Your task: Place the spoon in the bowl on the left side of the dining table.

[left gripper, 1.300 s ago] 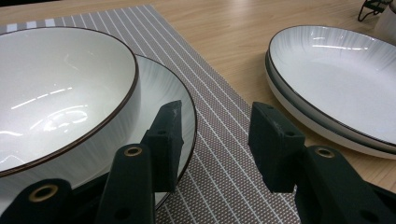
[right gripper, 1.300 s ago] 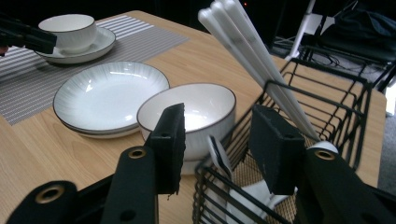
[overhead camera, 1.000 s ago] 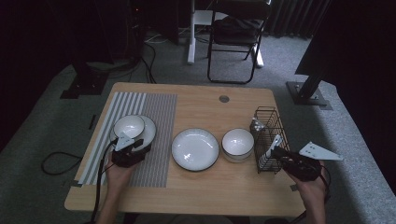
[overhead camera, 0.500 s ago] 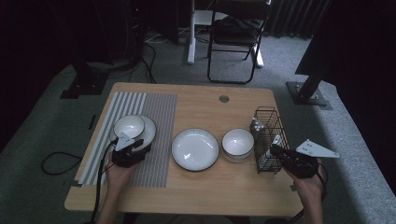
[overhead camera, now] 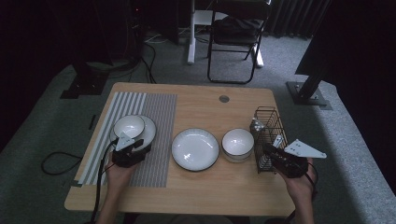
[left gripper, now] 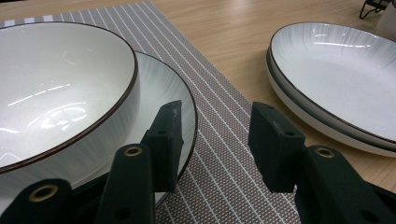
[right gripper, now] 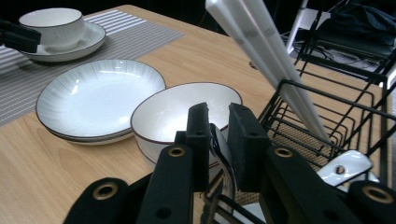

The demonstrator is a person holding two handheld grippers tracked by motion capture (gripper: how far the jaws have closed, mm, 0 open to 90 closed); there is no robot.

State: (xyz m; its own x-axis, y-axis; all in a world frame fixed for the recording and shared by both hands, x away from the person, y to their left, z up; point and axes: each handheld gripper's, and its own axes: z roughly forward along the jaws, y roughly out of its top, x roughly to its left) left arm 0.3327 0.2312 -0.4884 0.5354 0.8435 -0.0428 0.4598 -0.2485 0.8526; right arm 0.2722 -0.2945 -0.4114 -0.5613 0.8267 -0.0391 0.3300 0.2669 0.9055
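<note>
High view: left tool (overhead camera: 128,148) at the near rim of a plate (overhead camera: 148,133) carrying a bowl (overhead camera: 129,126) on the striped mat (overhead camera: 159,140); right tool (overhead camera: 274,153) at the wire basket (overhead camera: 268,135) on the bench (overhead camera: 205,186).

Left gripper view: jaws apart, empty, straddling the plate's (left gripper: 180,100) rim.

Right gripper view: jaws just reopened slightly, pinching a metal utensil handle (right gripper: 220,149) at the basket's (right gripper: 327,116) edge.

A dim office or lab room: grey carpet (overhead camera: 42,126), folding chair (overhead camera: 232,42), floor cables (overhead camera: 149,65), one wooden table (overhead camera: 205,109) with dishes.
</note>
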